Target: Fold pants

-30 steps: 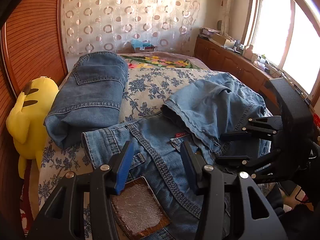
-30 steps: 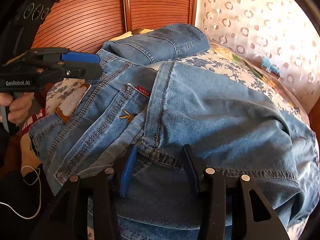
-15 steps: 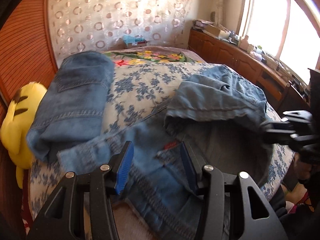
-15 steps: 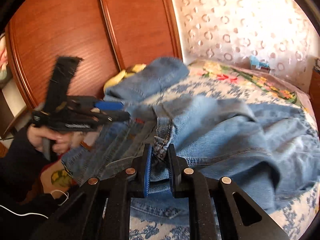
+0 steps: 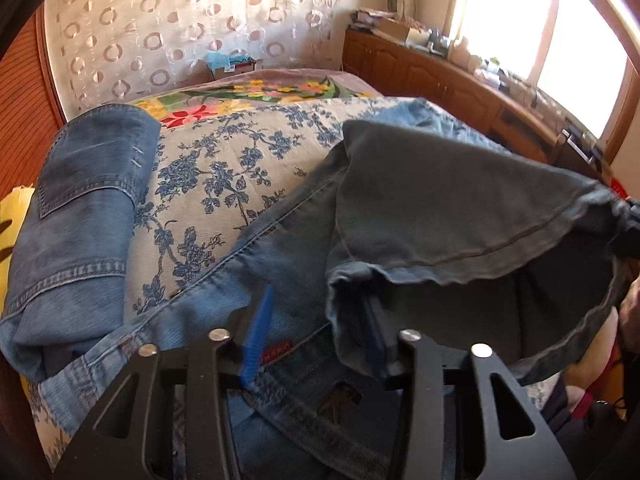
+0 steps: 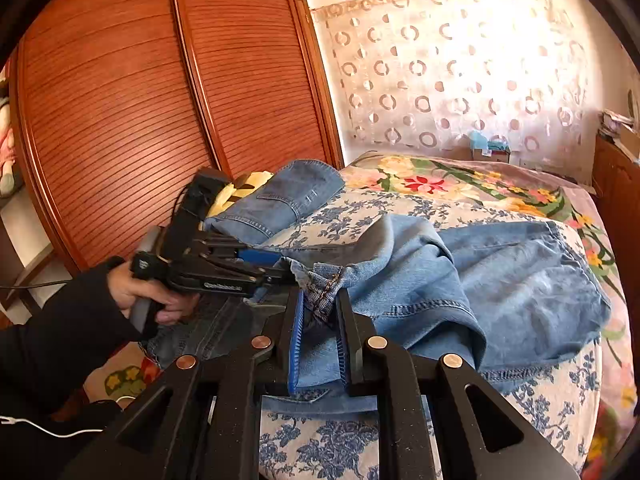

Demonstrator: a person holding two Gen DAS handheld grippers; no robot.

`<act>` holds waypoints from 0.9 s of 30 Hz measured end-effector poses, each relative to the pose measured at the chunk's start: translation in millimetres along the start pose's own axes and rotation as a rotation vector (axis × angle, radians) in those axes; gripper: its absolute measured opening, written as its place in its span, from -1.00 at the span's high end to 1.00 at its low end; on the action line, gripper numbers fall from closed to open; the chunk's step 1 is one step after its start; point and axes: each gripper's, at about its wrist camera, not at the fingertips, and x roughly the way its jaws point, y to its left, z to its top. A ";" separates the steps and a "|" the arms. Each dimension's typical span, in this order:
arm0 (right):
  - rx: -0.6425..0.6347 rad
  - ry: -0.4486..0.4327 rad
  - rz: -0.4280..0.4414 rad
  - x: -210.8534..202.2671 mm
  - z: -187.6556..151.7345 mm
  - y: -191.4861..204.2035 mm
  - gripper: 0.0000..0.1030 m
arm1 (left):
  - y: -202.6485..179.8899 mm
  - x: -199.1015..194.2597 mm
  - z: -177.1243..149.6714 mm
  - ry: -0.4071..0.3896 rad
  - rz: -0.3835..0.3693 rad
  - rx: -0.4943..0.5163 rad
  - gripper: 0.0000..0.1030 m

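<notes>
Light blue jeans (image 6: 500,276) lie crumpled on the bed. My right gripper (image 6: 320,312) is shut on a bunched hem of them and holds it lifted. In the left wrist view that leg (image 5: 460,216) hangs raised, its darker inner side showing. My left gripper (image 5: 316,320) is open, its jaws wide apart over the jeans' waist area with the red tag (image 5: 278,350). In the right wrist view the left gripper (image 6: 256,264) sits just left of the held hem, at the fabric.
A second, folded pair of jeans (image 5: 80,216) lies at the bed's left side beside a yellow plush toy (image 6: 240,190). The floral bedspread (image 5: 224,168) is bare between the two pairs. A wooden wardrobe (image 6: 140,100) stands left, cabinets (image 5: 440,76) right.
My right gripper closed on the hem and lifted it up and back. My left gripper stayed open and moved in low over the waist.
</notes>
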 end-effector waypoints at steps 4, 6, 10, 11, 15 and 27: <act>-0.006 0.008 0.001 -1.9 1.5 5.3 0.71 | 0.5 0.8 6.8 -0.013 -0.013 -0.014 0.73; -0.015 0.013 0.004 -0.9 3.0 10.4 0.71 | -2.6 -6.1 10.7 -0.037 -0.024 -0.011 0.88; -0.042 0.009 0.012 -5.1 12.3 7.8 0.71 | -14.7 -38.4 32.9 -0.130 0.010 0.016 0.94; -0.055 0.004 0.014 -7.8 16.5 11.1 0.71 | -16.5 -51.0 42.9 -0.163 0.016 0.016 0.94; -0.099 -0.034 0.039 -22.9 40.4 25.0 0.71 | -21.4 -103.7 86.4 -0.287 0.054 0.025 0.95; -0.160 -0.167 0.144 -82.0 111.8 62.6 0.73 | -4.1 -239.0 142.1 -0.513 0.213 0.016 0.95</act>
